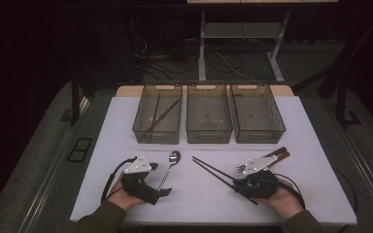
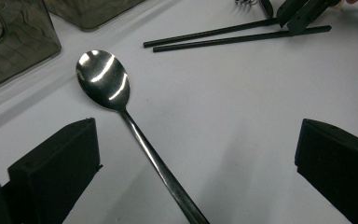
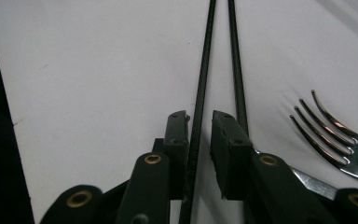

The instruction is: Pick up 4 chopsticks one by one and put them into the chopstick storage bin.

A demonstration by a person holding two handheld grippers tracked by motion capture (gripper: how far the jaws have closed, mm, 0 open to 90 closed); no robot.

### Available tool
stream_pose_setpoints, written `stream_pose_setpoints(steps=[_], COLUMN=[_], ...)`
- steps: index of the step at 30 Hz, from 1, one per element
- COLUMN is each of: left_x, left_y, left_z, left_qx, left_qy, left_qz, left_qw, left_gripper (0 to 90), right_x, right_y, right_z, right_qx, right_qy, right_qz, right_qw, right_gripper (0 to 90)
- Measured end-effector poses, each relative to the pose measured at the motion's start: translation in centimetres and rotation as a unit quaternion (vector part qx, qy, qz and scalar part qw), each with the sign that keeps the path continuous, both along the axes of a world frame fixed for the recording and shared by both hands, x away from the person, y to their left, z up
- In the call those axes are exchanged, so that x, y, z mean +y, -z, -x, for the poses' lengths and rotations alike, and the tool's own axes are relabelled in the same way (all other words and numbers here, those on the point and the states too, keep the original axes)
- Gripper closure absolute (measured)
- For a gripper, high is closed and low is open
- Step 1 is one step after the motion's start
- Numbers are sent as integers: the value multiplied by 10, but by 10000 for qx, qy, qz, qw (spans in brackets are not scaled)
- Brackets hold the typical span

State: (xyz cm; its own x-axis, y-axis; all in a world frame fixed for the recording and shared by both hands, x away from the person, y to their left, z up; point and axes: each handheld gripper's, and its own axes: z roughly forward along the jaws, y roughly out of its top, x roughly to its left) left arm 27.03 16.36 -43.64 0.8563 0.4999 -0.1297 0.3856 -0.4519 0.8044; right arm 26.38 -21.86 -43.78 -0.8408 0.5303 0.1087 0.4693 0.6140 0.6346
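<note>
Near the front edge of the bench (image 1: 102, 145), the right tool (image 3: 199, 128) has its jaws narrowed around one black chopstick (image 3: 200, 93) without clearly pressing it, its mate (image 3: 235, 84) and a fork (image 3: 331, 130) just beside, while the left tool (image 2: 191, 163) stands wide over a spoon (image 2: 103, 79).

A white table (image 1: 126, 126) is seen carrying 3 smoky clear bins (image 1: 209, 120) in a row at its far edge; dark sticks are seen in the left bin (image 1: 157, 115). A spoon (image 1: 170, 167) lies just beside the left gripper (image 1: 165, 192). 2 black chopsticks (image 1: 213, 170) are met by the right gripper (image 1: 237, 185), a fork (image 1: 245, 167) close by.
</note>
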Motion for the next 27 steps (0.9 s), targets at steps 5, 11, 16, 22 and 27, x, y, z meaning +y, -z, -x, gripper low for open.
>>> stream_pose_setpoints(steps=[5, 11, 16, 22, 27], left_x=[0, -1, -1, -1, -1], left_y=[0, 0, 0, 0, 0], left_z=[0, 0, 0, 0, 0], left_qx=[4, 0, 5, 4, 3], left_qy=[13, 32, 42, 38, 39], left_qz=[-21, -40, -49, -30, -46], left_qw=[10000, 10000, 10000, 10000, 10000], left_gripper=[0, 0, 0, 0, 0], right_x=[2, 4, 6, 6, 6], right_y=[3, 4, 4, 4, 4], right_z=[0, 1, 2, 1, 1], right_qx=[12, -40, -94, -51, -40], right_qy=[-23, -63, -88, -93, -86], right_qz=[53, 130, 183, 192, 204], right_qw=[10000, 9999, 9997, 9998, 9997], right_gripper=[782, 815, 835, 844, 854])
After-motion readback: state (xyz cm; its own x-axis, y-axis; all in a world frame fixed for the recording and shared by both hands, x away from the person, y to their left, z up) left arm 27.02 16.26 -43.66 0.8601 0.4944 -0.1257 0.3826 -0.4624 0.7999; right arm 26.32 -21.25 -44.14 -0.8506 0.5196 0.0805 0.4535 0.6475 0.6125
